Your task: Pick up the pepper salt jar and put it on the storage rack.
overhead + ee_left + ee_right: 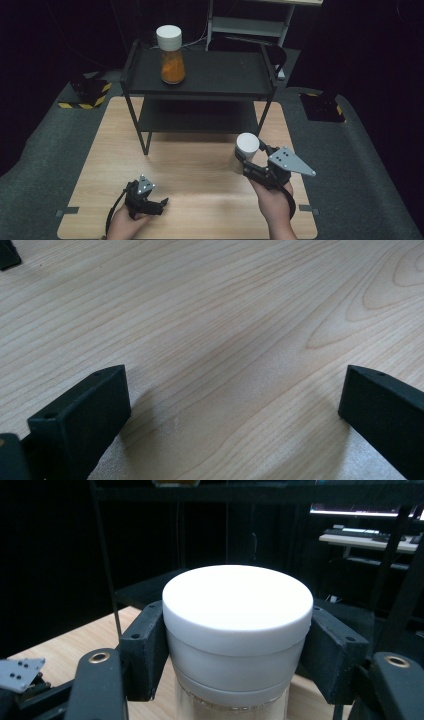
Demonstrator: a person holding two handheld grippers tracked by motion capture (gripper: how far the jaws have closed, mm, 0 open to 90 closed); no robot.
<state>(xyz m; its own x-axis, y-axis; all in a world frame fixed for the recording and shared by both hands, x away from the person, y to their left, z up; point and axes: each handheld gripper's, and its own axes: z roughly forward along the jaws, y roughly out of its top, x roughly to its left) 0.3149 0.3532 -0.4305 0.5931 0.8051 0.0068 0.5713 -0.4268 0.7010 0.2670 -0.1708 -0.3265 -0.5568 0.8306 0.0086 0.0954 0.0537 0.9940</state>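
White-capped jar (235,630), upright, long axis vertical, pinched just under its cap by the right tool (250,161), a pad pressed on either side. Held in front of the black two-tier rack (197,95), toward its right front leg, apparently lifted off the worktop (195,185), though contact underneath cannot be confirmed. Pale contents glimpsed below the cap; too little showing to name them.

Relative to the rack: top shelf lying ahead of and above the jar, already carrying a similar white-capped jar of orange contents (171,56) at its left end; right part of that shelf bare. Lower shelf bare too, straight ahead of the held jar. Likely next move: up and forward onto a shelf, clearing the front rail, with the jar kept upright.

Left tool (150,202) spread wide and holding nothing, low over the worktop well left of the rack's front legs, farther from the jar than the right.
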